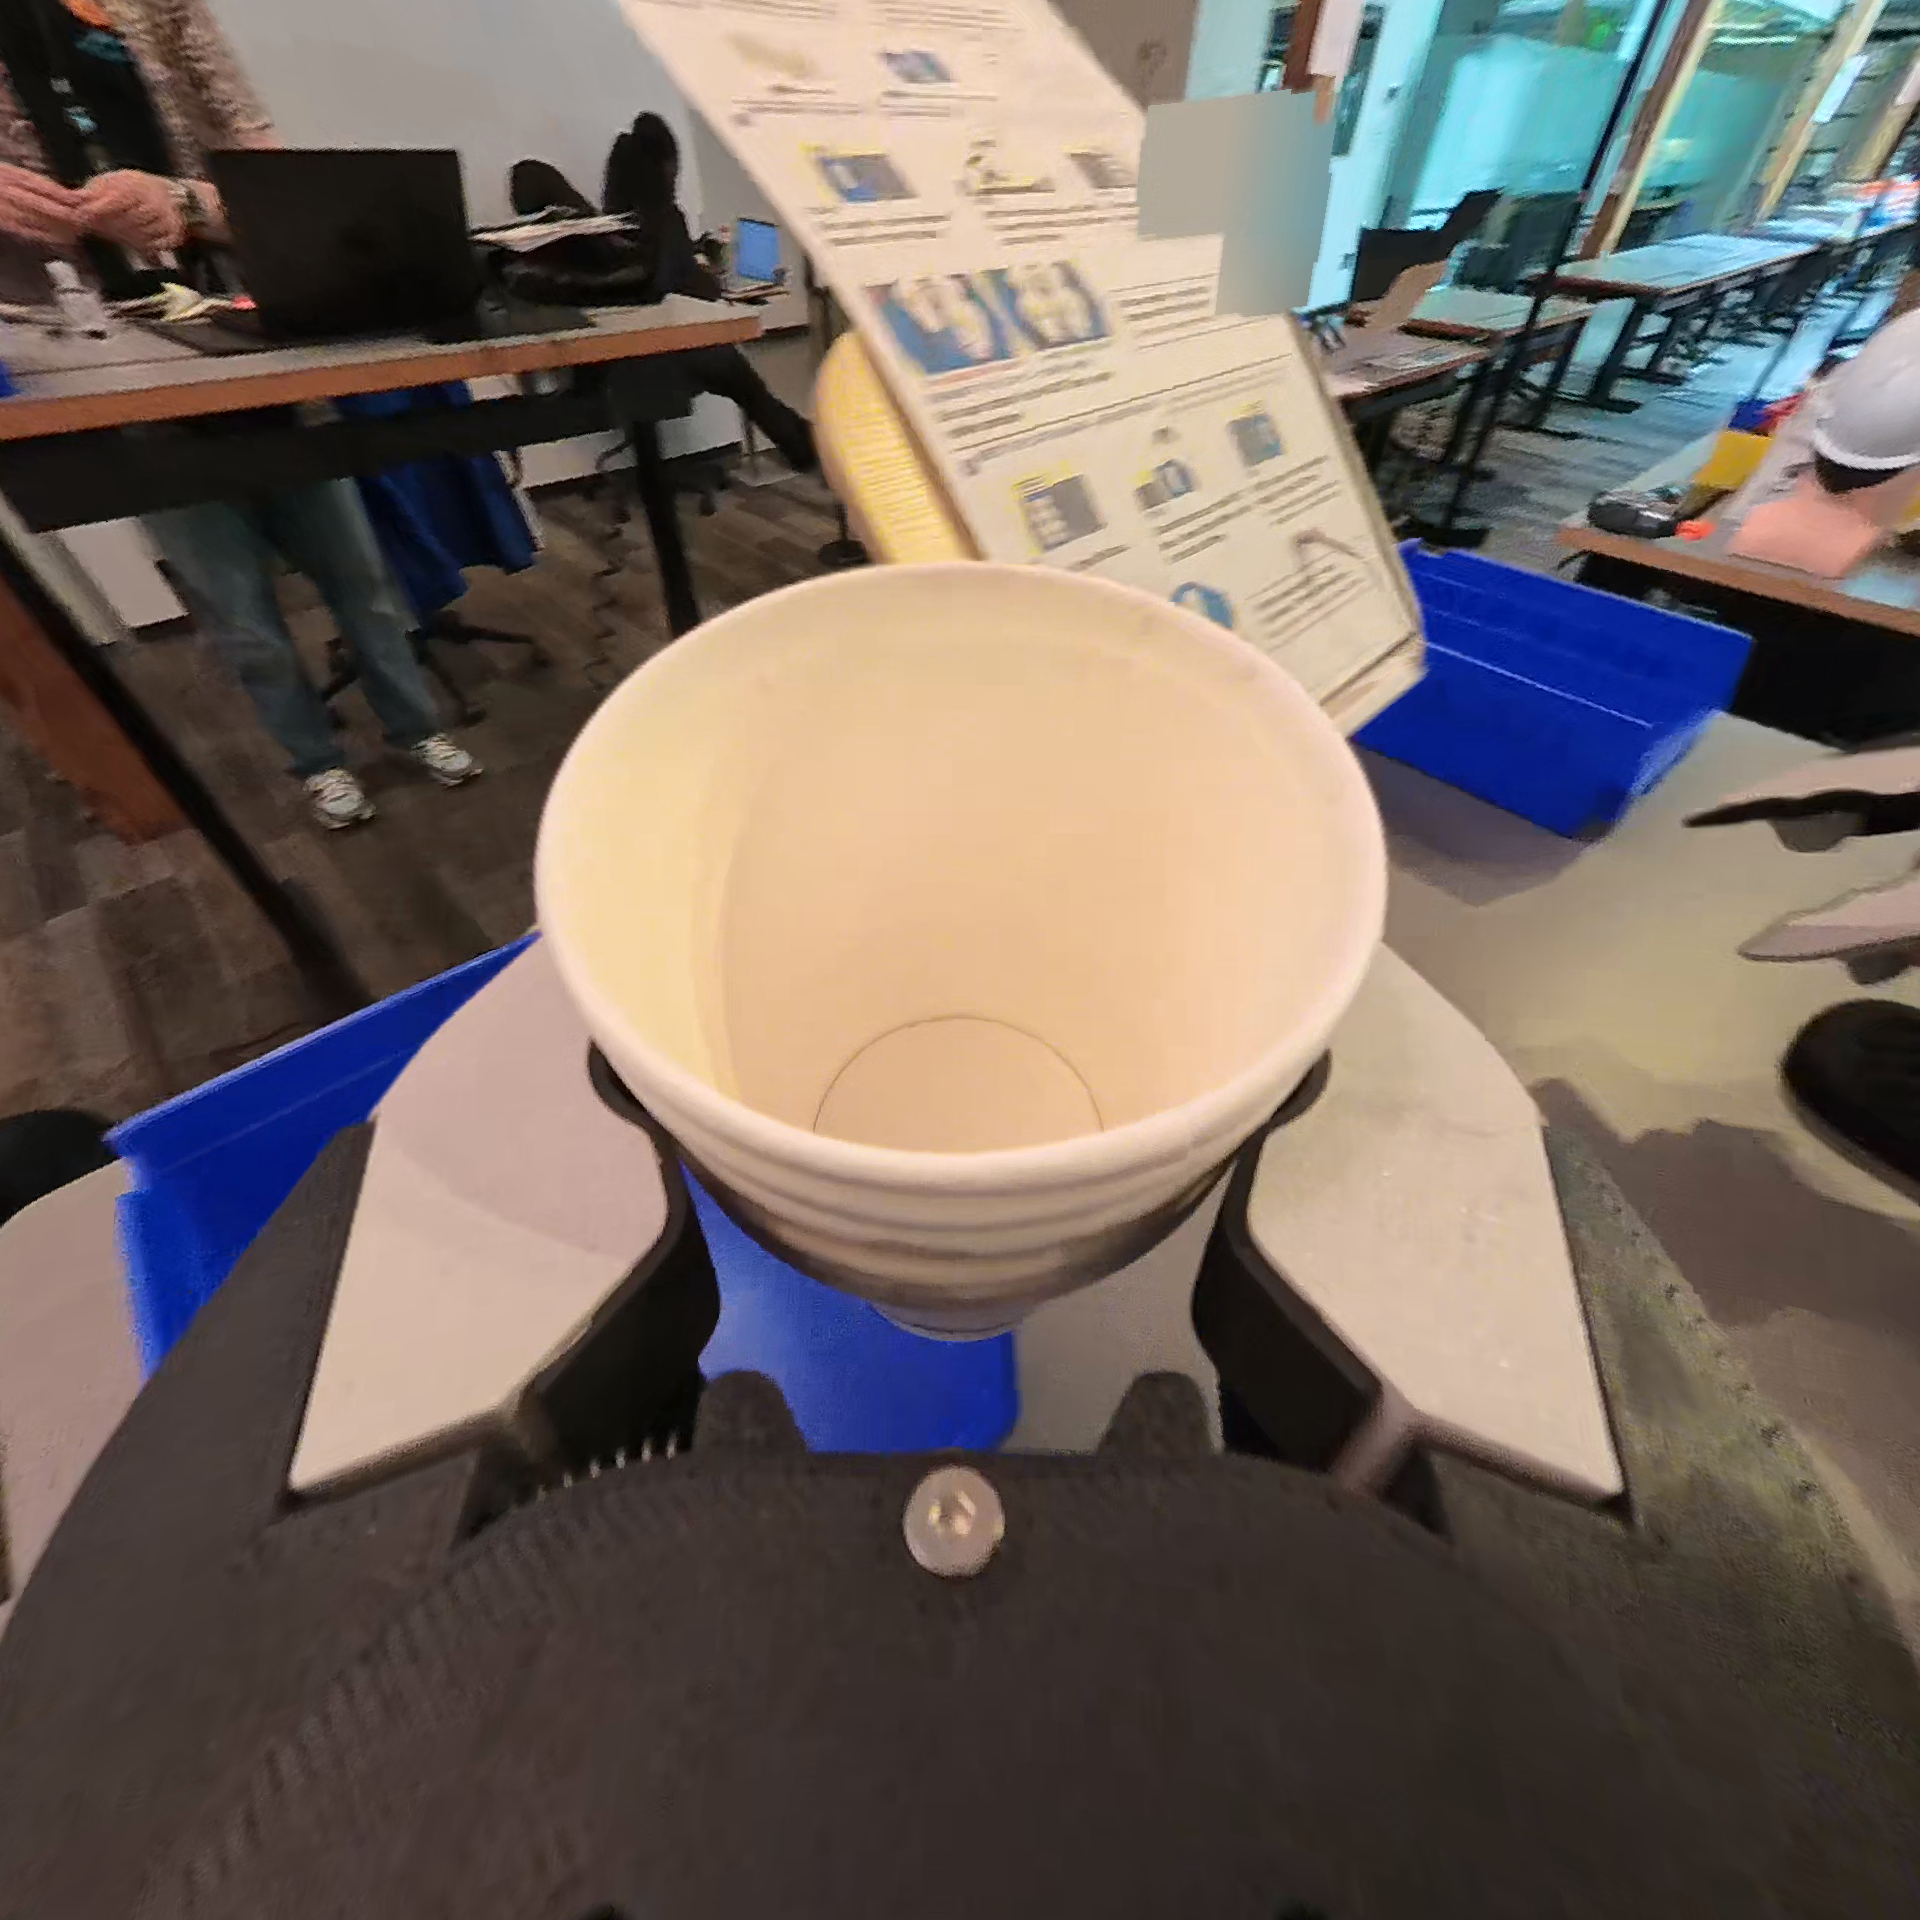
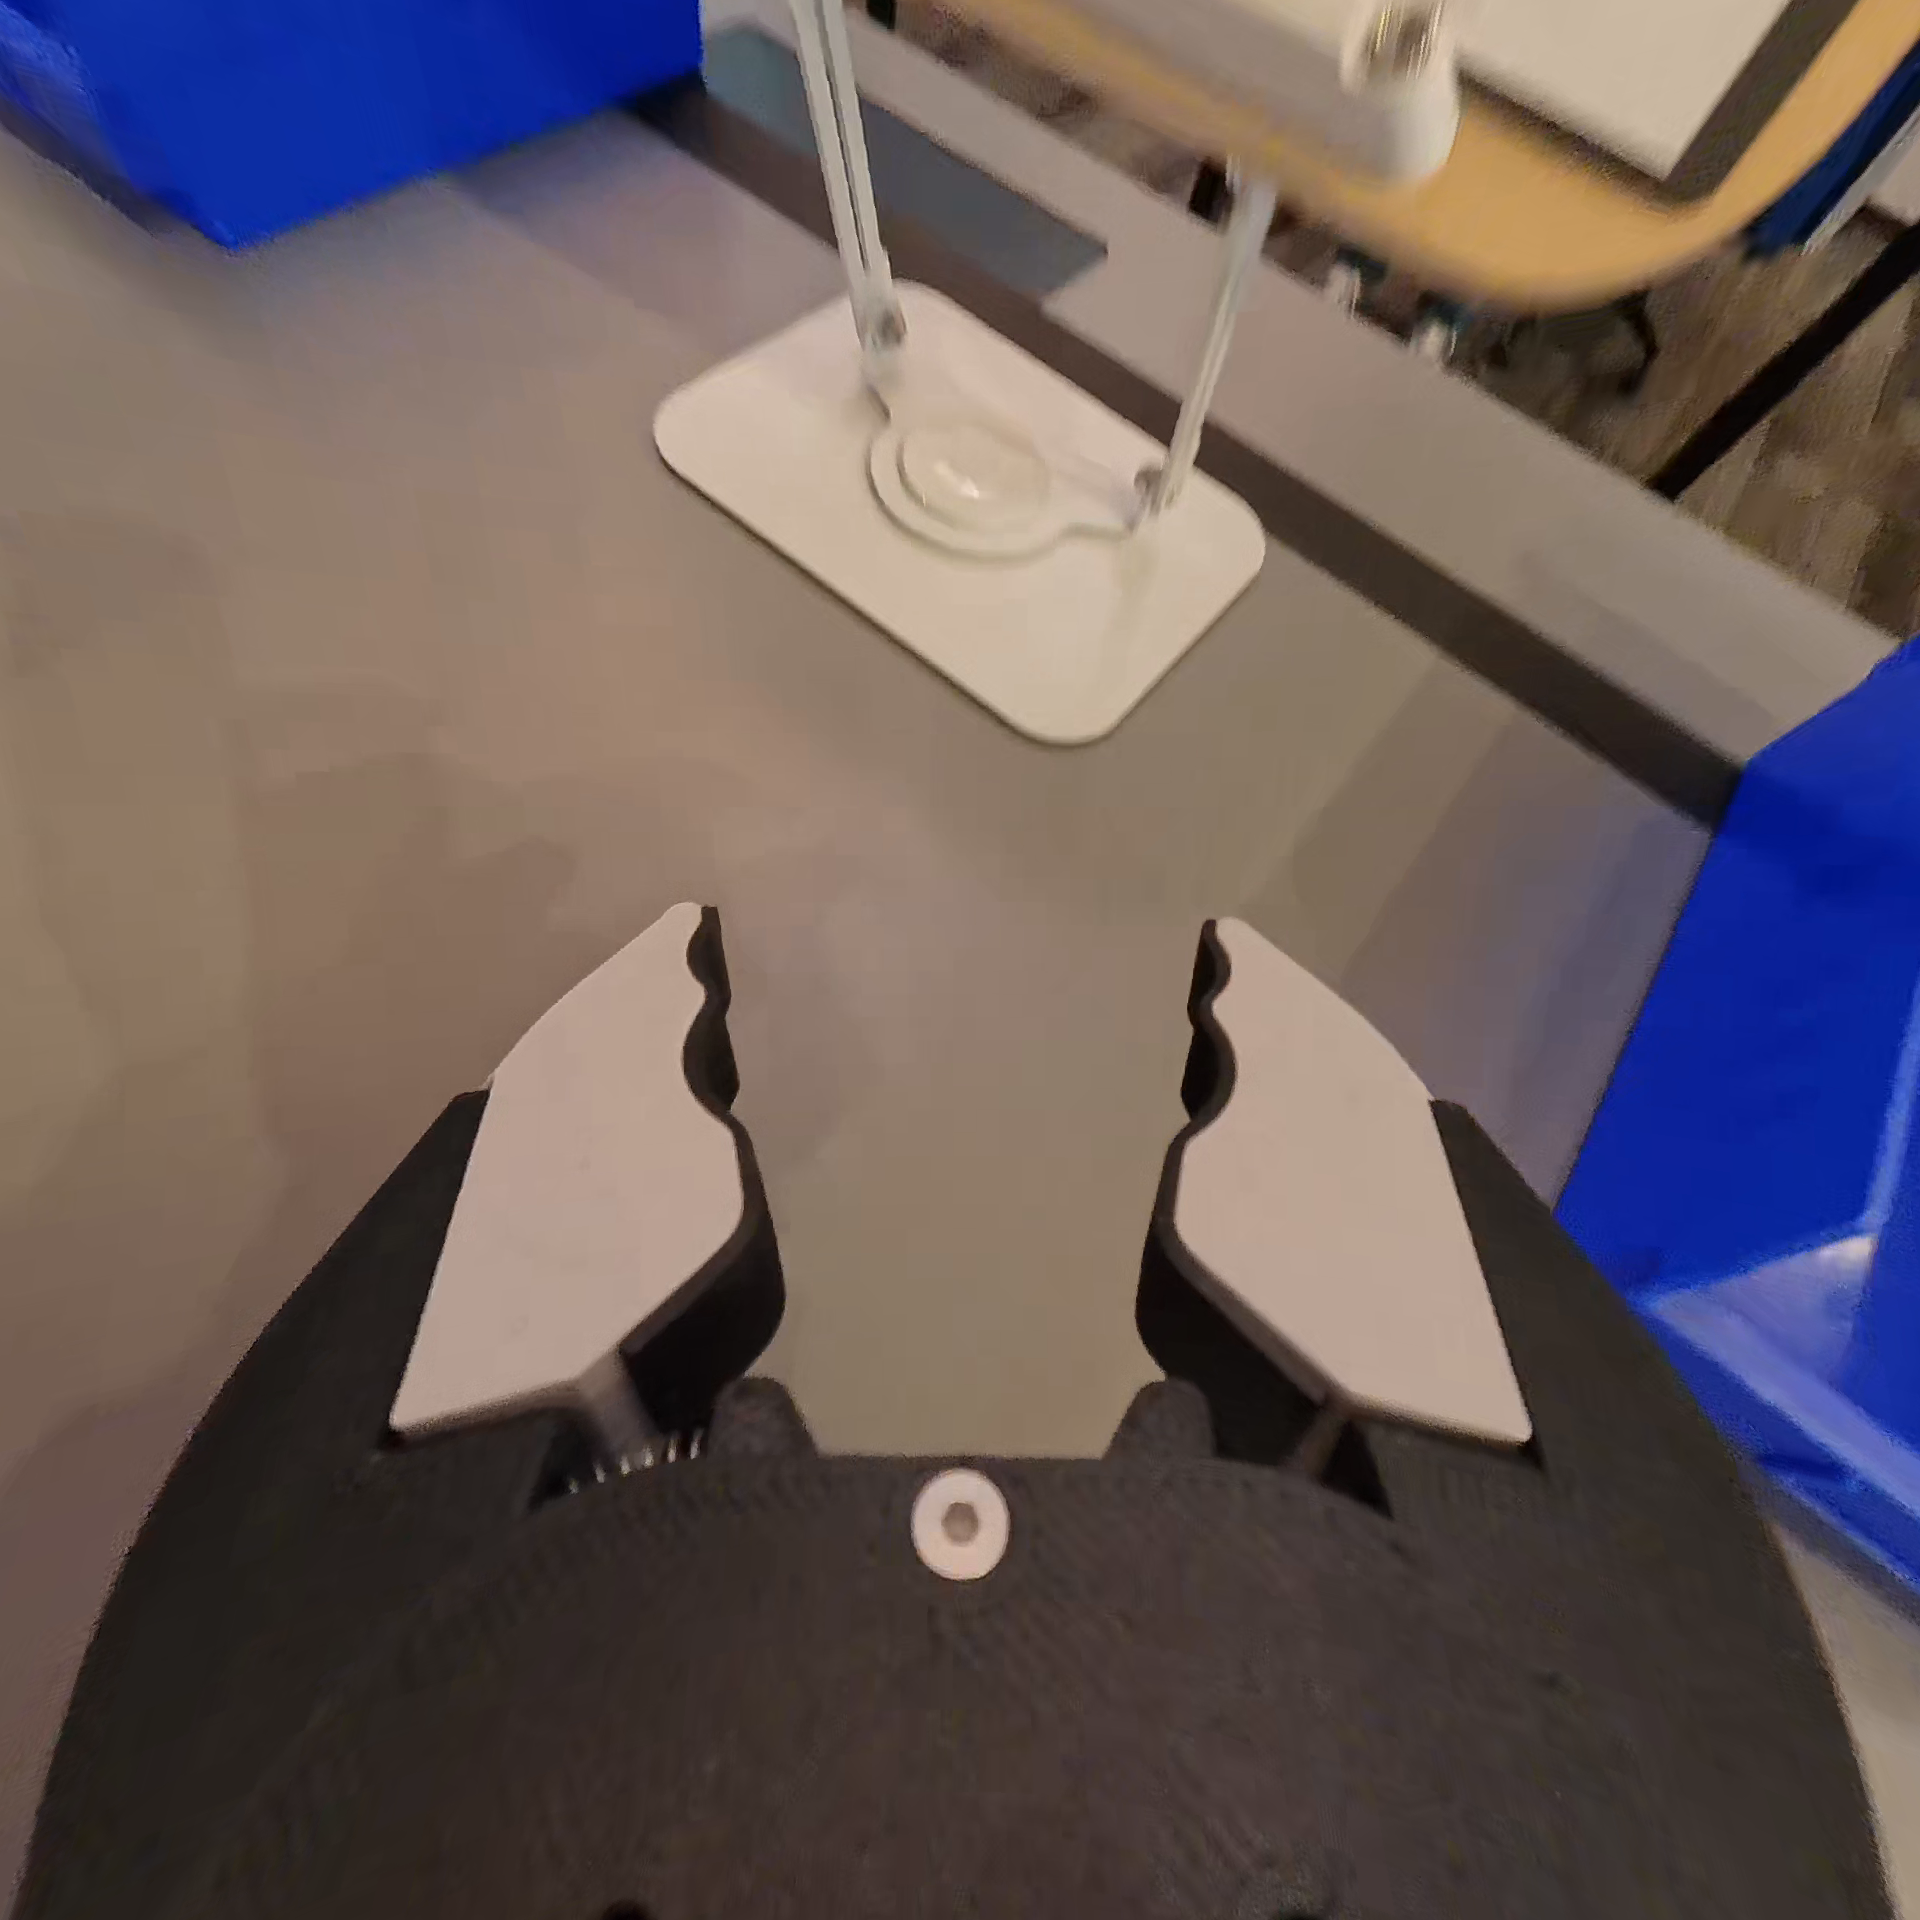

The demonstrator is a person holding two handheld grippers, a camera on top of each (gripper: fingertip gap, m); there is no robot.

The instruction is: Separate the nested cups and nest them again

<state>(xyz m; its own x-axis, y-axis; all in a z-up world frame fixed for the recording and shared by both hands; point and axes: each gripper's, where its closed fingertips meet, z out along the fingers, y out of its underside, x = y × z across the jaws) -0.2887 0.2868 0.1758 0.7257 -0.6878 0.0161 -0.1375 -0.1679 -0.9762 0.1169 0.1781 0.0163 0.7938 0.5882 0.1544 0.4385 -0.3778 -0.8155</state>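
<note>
White paper cup stack (image 1: 961, 914) sat gripped low between my left tongs (image 1: 961, 1081), mouth up, above the counter (image 1: 1621, 1195). Right tongs (image 2: 961, 966) gaped wide, holding nothing. I judged the right should pinch the inner rim and pull straight along the axis.

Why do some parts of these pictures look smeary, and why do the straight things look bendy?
Left wrist view: the paper cup in the left tongs is fairly sharp, while the poster board and the far desks look smeared and bowed by the wide lens. Right wrist view: the open, empty right tongs are crisp, but the white stand base and blue bin are streaked by motion blur.
</note>
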